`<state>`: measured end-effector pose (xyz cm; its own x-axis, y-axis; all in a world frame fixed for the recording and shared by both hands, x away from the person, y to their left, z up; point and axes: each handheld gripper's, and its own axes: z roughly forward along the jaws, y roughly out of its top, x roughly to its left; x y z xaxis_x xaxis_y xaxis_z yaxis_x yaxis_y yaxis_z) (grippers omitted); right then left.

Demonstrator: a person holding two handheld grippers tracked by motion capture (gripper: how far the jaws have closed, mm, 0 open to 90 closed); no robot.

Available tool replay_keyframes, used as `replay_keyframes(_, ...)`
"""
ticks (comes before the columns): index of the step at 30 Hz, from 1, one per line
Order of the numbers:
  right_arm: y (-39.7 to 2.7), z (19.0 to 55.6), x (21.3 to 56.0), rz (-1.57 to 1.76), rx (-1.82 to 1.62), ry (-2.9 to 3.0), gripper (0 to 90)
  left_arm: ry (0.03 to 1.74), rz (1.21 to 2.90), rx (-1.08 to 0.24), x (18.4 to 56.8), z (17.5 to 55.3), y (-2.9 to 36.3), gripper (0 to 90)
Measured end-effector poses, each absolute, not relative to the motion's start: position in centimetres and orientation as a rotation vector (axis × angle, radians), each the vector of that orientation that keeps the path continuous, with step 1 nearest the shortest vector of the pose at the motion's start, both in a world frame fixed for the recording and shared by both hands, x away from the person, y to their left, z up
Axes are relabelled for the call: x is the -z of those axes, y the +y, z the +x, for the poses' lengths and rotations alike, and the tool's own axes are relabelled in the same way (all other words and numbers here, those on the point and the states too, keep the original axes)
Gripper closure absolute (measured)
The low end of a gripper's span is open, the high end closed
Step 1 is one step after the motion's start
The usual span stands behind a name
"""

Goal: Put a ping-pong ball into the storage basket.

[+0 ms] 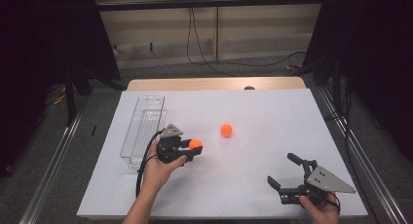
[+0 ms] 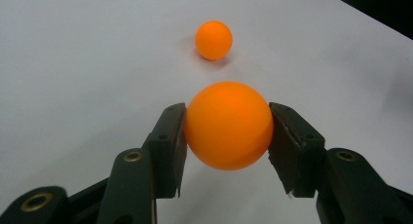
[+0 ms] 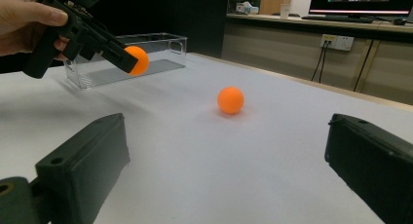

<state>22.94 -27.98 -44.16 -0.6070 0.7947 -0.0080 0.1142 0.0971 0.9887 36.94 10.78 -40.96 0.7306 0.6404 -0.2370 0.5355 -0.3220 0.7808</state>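
Beige wall panels [image 1: 253,24], grey floor [image 1: 58,151]

A lab or office test room: black curtains [image 1: 46,34] flank a white-covered wooden table [image 1: 272,100], loose black cables [image 1: 204,58] trail beyond its far edge, and a computer monitor [image 3: 367,1] glows on a bench.

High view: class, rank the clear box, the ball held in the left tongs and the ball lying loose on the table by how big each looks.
1. Clear box, clearly the largest.
2. Held ball and loose ball: they look about alike, so no ranking between them.
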Motion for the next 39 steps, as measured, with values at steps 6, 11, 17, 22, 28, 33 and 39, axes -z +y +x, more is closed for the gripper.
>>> replay_keyframes(6, -28.0, 23.0, 44.2, 0.894, -1.558, 1.810, 1.3, 0.888, 1.995, -0.146, 40.8, 37.0, 11.0, 50.8)
replay_keyframes(11, -28.1, 23.1, 44.2, 0.908, -1.563, 1.799, 1.2, 0.892, 1.992, -0.143, 40.6, 37.0, 11.2, 50.8)
replay_keyframes(17, -28.1, 23.1, 44.2, 0.914, -1.562, 1.798, 0.9, 0.889, 1.988, -0.159, 40.3, 37.1, 11.5, 50.8)
replay_keyframes(22, -28.2, 23.2, 44.2, 0.915, -1.560, 1.794, 0.6, 0.893, 1.983, -0.162, 40.1, 37.1, 11.8, 50.8)
replay_keyframes(28, -28.2, 23.2, 44.2, 0.922, -1.561, 1.790, 0.6, 0.898, 1.977, -0.170, 40.0, 37.2, 12.1, 50.8)
replay_keyframes(33, -28.3, 23.2, 44.2, 0.921, -1.563, 1.789, 0.7, 0.902, 1.970, -0.173, 39.8, 37.2, 12.3, 50.9)
replay_keyframes(39, -28.2, 23.2, 44.1, 0.920, -1.564, 1.790, 1.0, 0.902, 1.972, -0.182, 39.6, 37.2, 12.5, 50.8)
